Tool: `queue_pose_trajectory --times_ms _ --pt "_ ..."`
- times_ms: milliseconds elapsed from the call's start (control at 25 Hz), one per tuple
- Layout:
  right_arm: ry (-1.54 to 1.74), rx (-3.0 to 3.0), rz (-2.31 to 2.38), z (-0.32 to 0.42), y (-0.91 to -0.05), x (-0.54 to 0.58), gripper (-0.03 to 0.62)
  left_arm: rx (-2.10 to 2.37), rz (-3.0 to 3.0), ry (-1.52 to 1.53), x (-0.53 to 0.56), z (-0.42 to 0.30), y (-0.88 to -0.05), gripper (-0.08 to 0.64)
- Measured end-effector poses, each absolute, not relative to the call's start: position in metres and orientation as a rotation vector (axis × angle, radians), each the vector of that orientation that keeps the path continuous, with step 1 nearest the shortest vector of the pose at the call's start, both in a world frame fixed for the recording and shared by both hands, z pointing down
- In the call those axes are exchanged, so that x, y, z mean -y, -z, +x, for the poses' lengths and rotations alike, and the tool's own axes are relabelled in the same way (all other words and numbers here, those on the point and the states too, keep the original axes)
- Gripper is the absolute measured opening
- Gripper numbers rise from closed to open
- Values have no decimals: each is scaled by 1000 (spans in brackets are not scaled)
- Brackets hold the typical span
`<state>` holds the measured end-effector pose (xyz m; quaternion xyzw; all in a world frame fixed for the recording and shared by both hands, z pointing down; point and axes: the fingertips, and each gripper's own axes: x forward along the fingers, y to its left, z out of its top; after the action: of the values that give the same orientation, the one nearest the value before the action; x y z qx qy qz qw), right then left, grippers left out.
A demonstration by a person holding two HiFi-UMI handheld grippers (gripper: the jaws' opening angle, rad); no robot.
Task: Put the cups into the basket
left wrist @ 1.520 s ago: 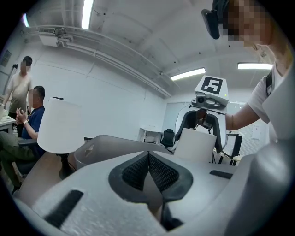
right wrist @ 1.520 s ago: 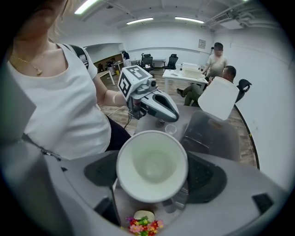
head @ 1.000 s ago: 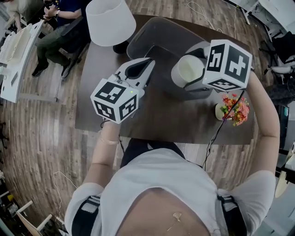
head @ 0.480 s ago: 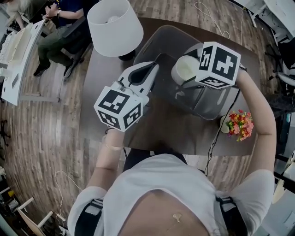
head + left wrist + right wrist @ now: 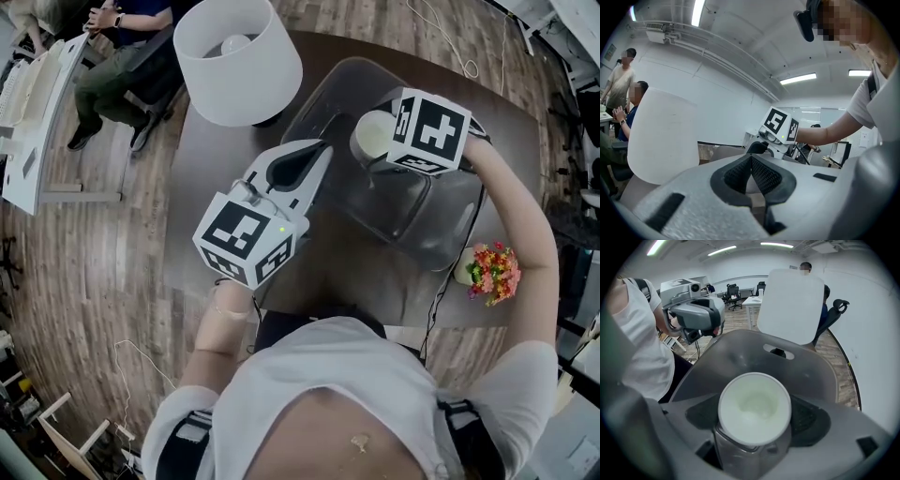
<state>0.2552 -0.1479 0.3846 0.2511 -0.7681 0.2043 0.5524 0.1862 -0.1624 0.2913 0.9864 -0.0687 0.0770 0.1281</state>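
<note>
**Cup held above the basket**

Head view: the right gripper reaches out over the grey basket, carrying a white cup above its far end. The left gripper hovers beside the basket over the table, near a white lamp.

Left gripper view: its fingers are pressed together, gripping nothing.

Right gripper view: the fingers clamp the upright cup, with the basket below.

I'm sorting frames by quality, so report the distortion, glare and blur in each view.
Head view: wide-angle bend curves the table edges, and the light is even and sharp. Left gripper view: dark rounded corners, the ceiling lights glare a little, and the left gripper close to the lens looks soft. Right gripper view: dark corners too, the cup nearly washed out inside, and the basket wall clear.
</note>
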Motion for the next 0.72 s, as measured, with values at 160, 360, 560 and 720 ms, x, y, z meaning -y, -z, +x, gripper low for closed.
queue_pose_trajectory --times_ms 160,360,560,720 --pt "-516 1830 612 256 -405 157 399 193 2854 -211 159 185 -293 11" --pt "-548 1831 655 260 -425 173 399 180 2831 -209 161 185 -291 11" --pt "-539 1809 708 264 -445 190 399 193 2835 -208 164 184 -286 11" --pt "-543 1787 735 265 -464 194 399 191 2828 -210 162 182 -289 11"
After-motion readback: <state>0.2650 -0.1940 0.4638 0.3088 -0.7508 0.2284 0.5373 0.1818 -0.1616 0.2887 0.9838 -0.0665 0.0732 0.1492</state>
